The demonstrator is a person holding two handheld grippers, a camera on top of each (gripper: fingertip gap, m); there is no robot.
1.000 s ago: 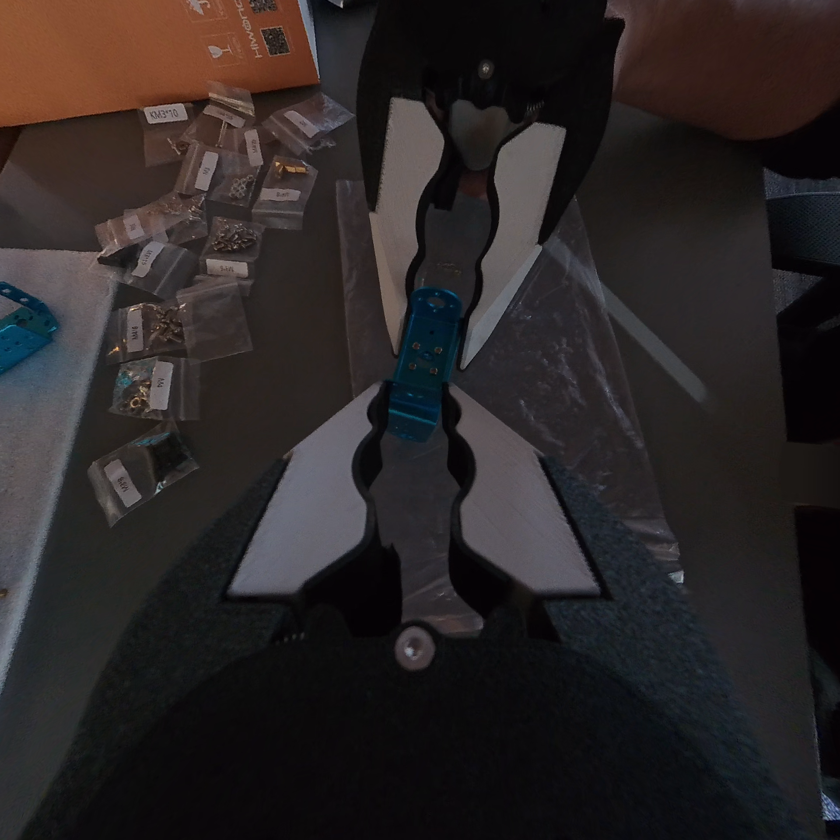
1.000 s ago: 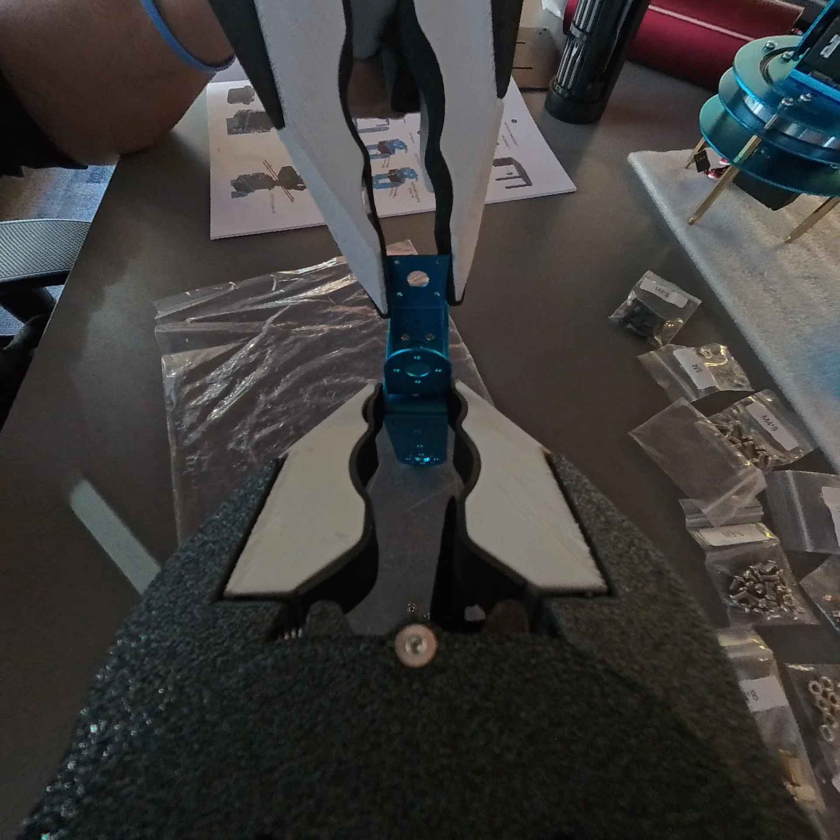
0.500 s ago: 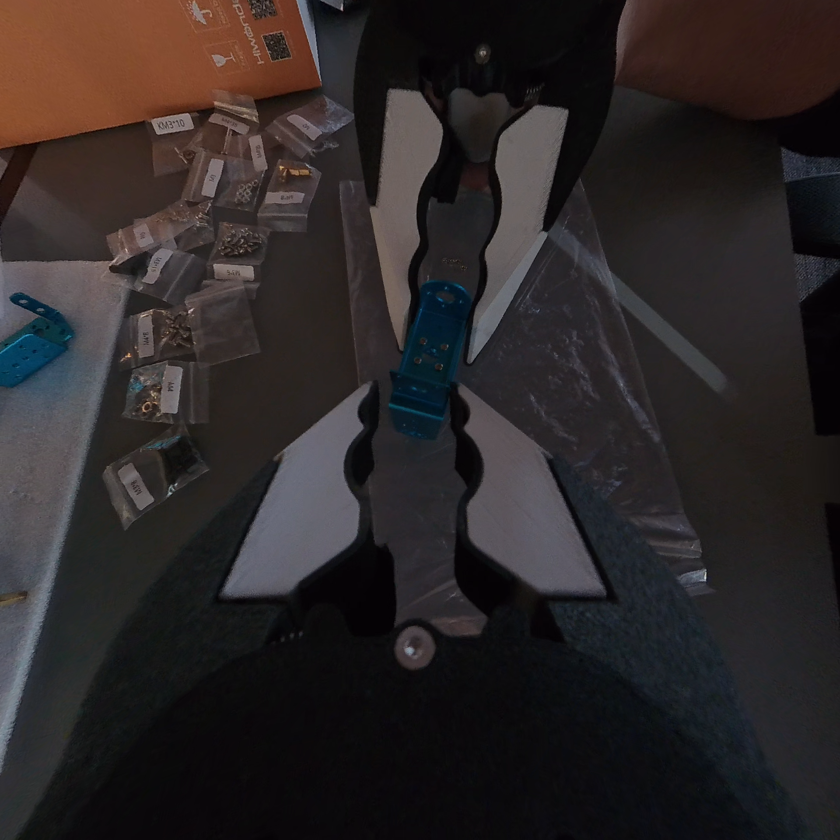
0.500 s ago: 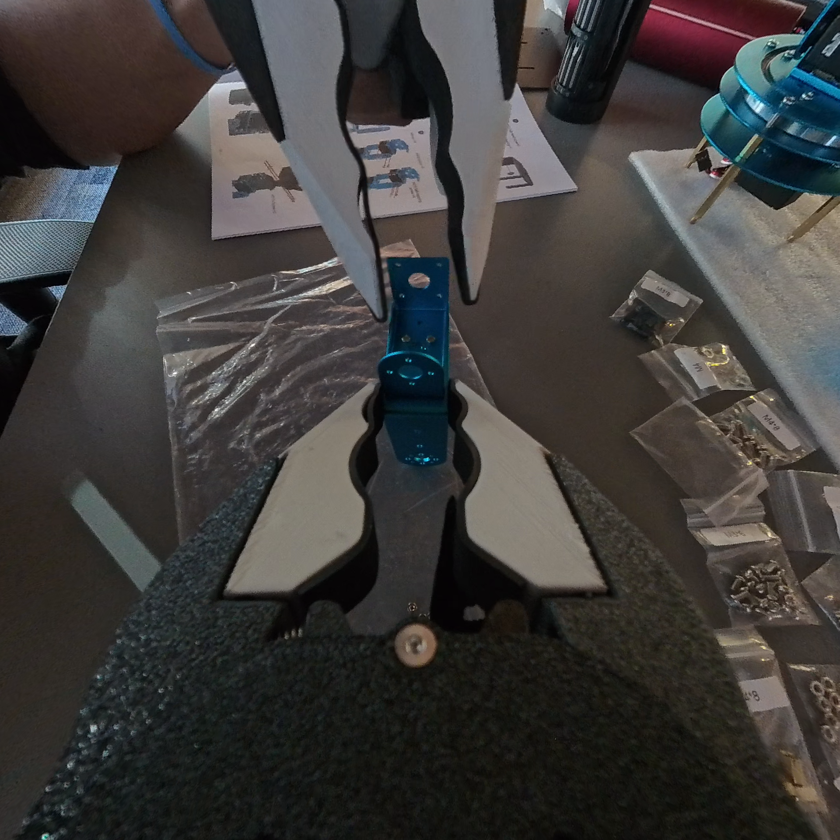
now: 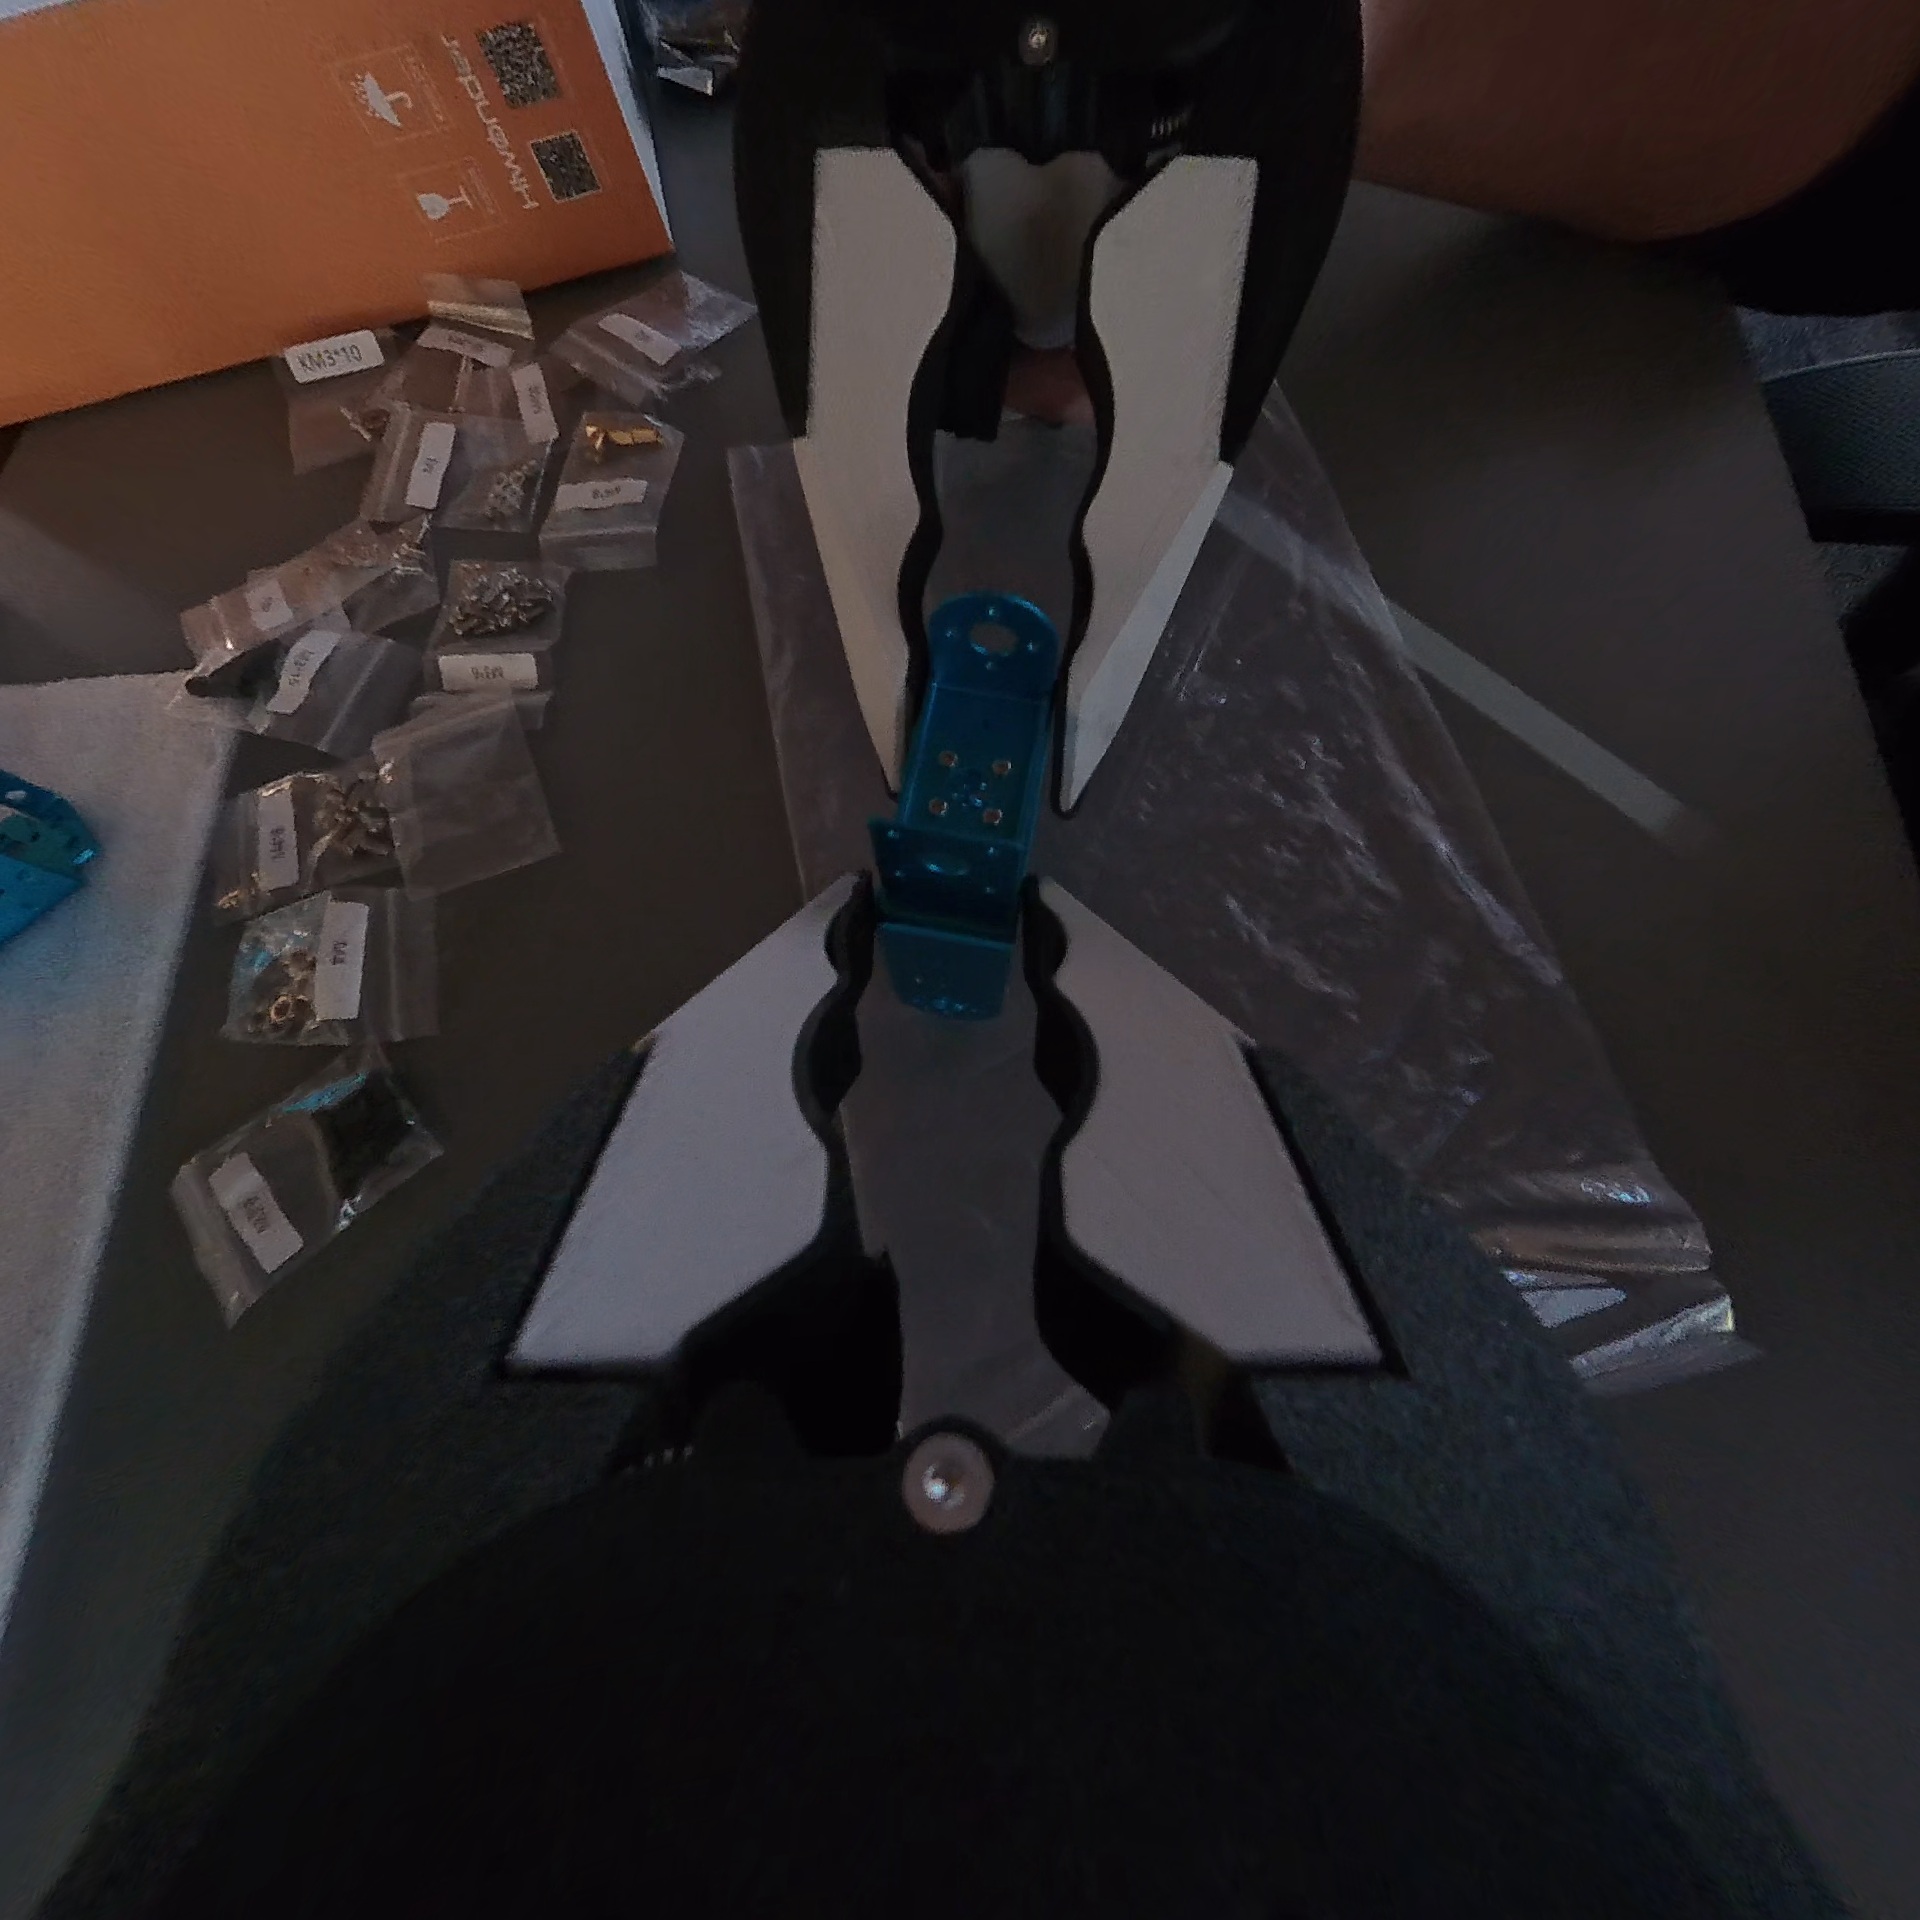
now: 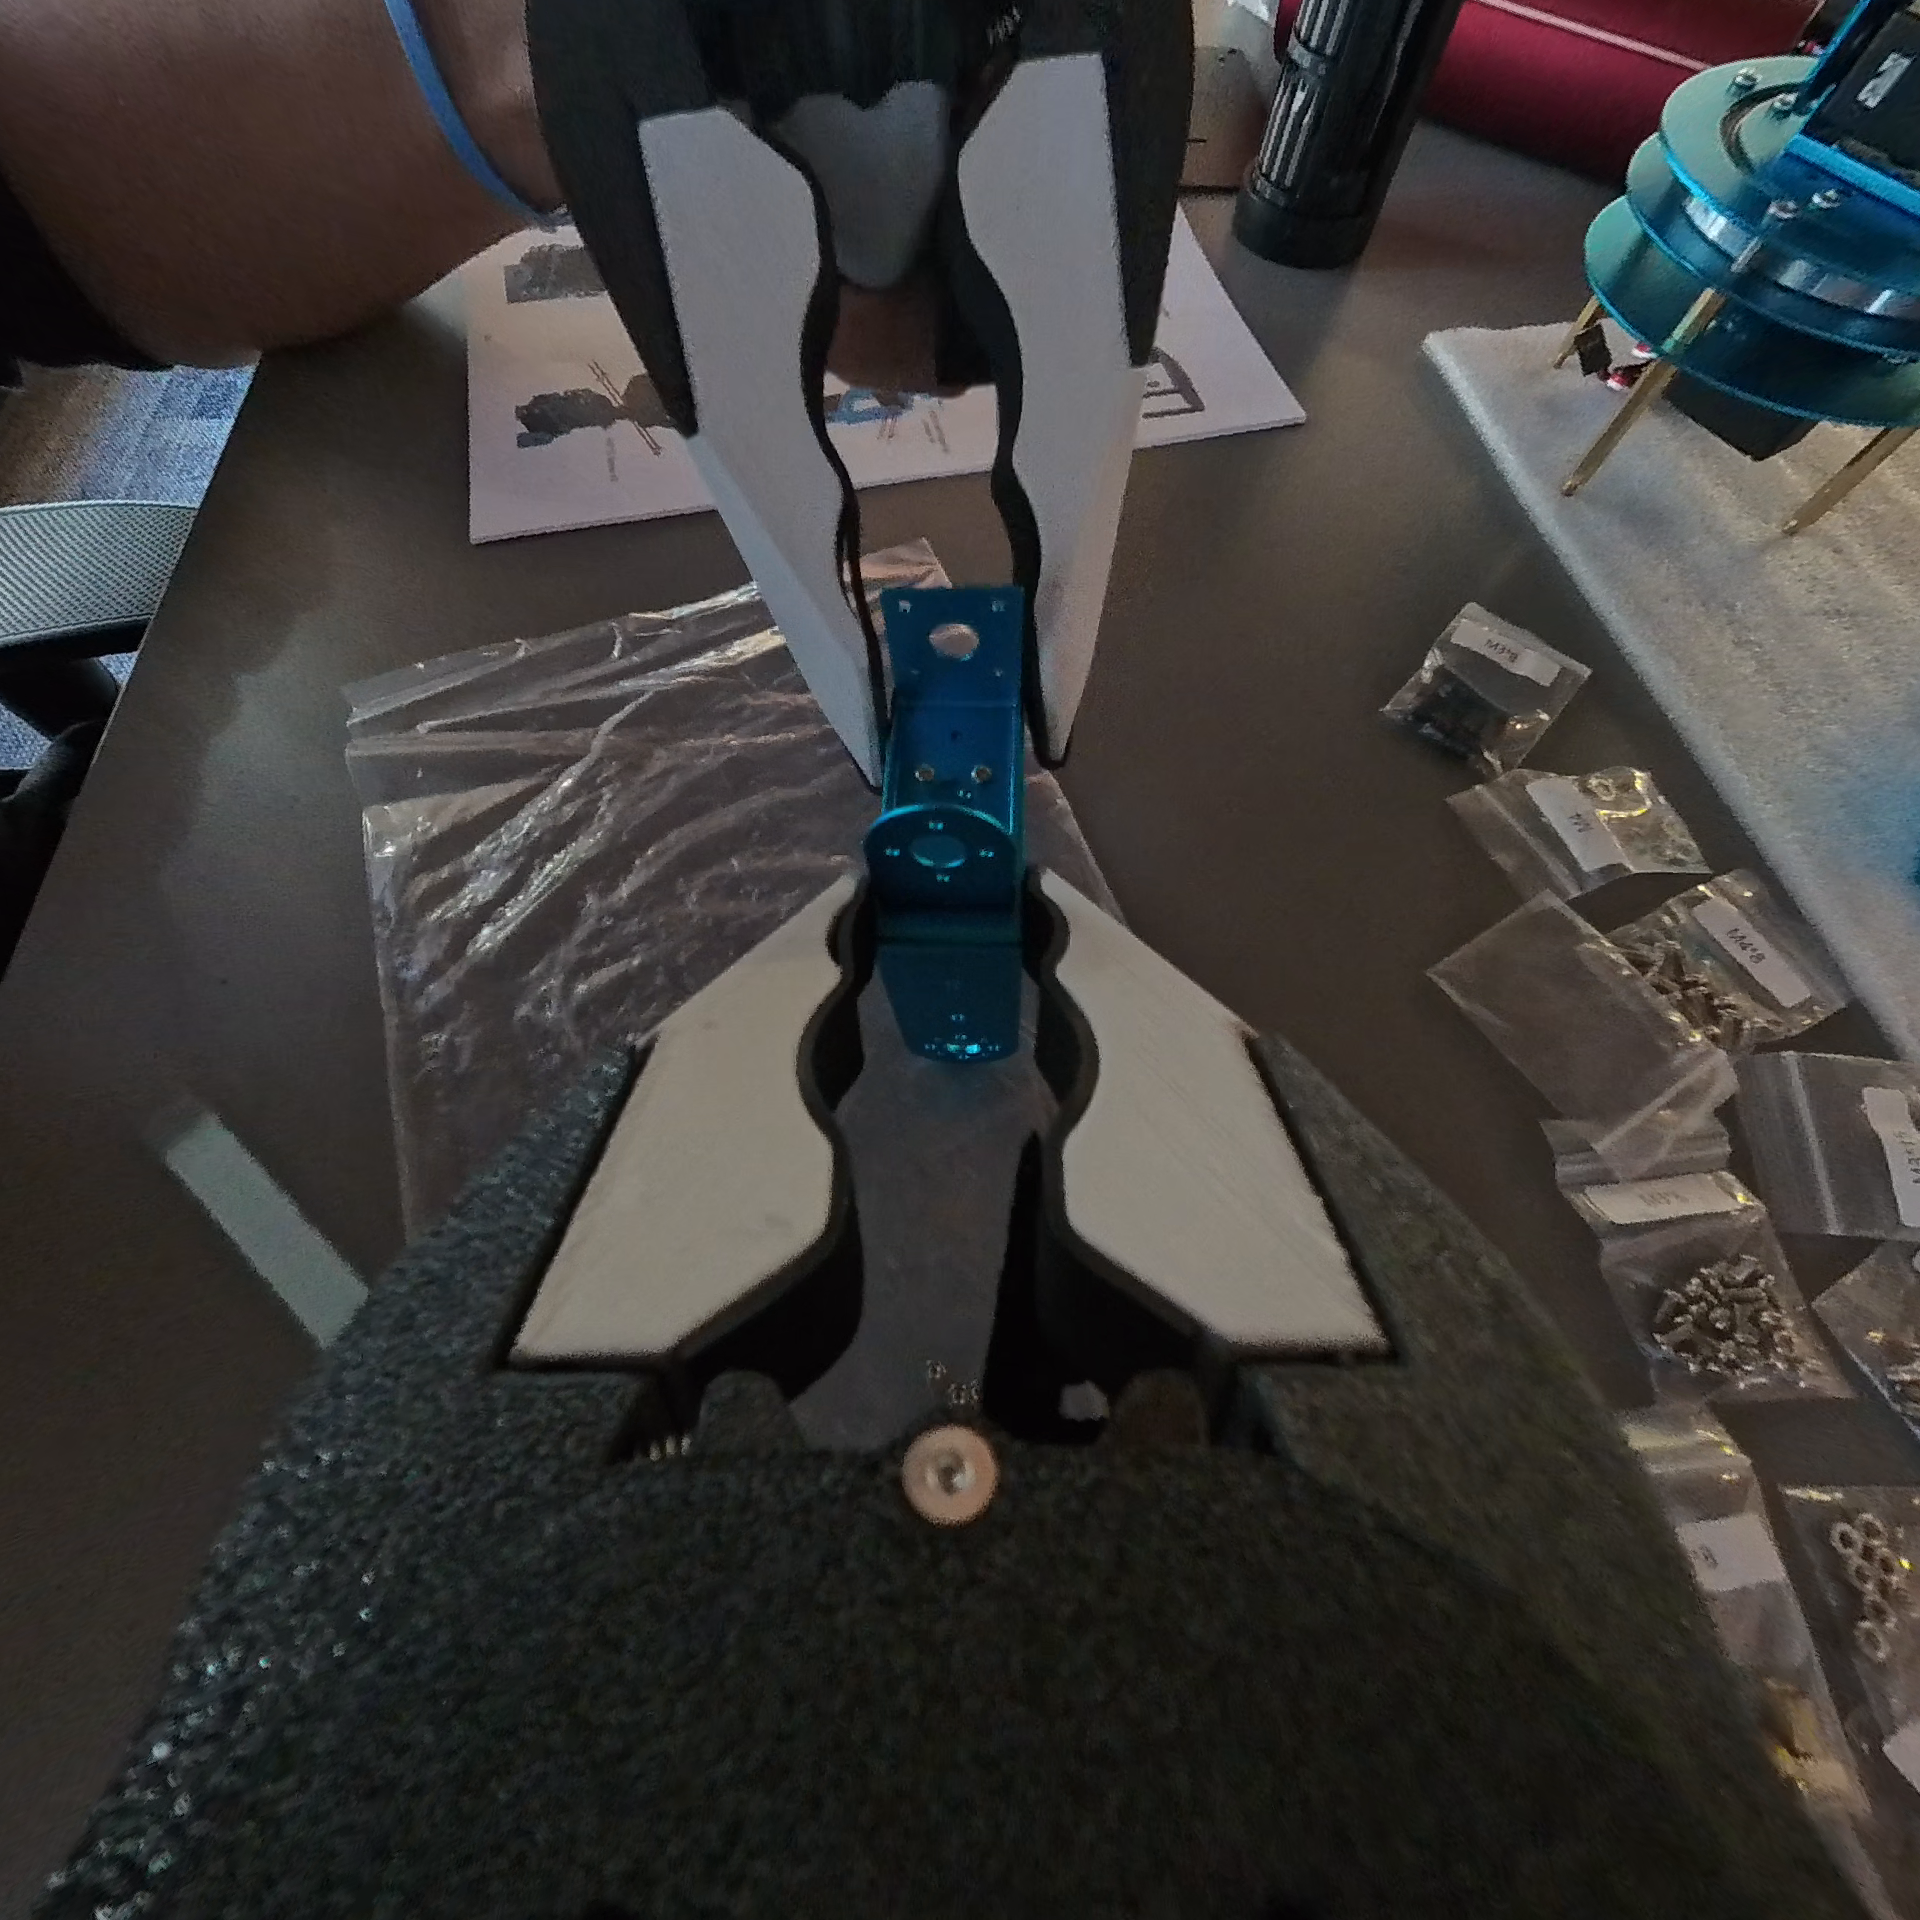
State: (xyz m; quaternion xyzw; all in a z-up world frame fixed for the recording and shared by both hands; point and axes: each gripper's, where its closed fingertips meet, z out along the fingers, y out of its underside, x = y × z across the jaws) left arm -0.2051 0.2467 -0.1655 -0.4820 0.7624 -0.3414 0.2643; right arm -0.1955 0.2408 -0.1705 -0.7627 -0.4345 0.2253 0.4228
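Left wrist view: your left claw (image 5: 943, 899) pinches the near end of the blue bracket (image 5: 961, 821) above the plastic bag (image 5: 1351, 935); joined halves, unfastened as far as visible.

Right wrist view: your right claw (image 6: 945, 904) clamps its own end; the left claw's fingertips (image 6: 1060, 717) flank the far end, contact unclear.

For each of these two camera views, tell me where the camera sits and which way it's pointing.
Left wrist view: on the left gripper, looking along its jaws at the blue bracket they pinch; beyond it the right gripper, bagged screws, an orange box and a forearm.
Right wrist view: on the right gripper, facing the opposite way; the left gripper, an instruction sheet, a forearm.
Both show the bracket above a clear plastic bag.
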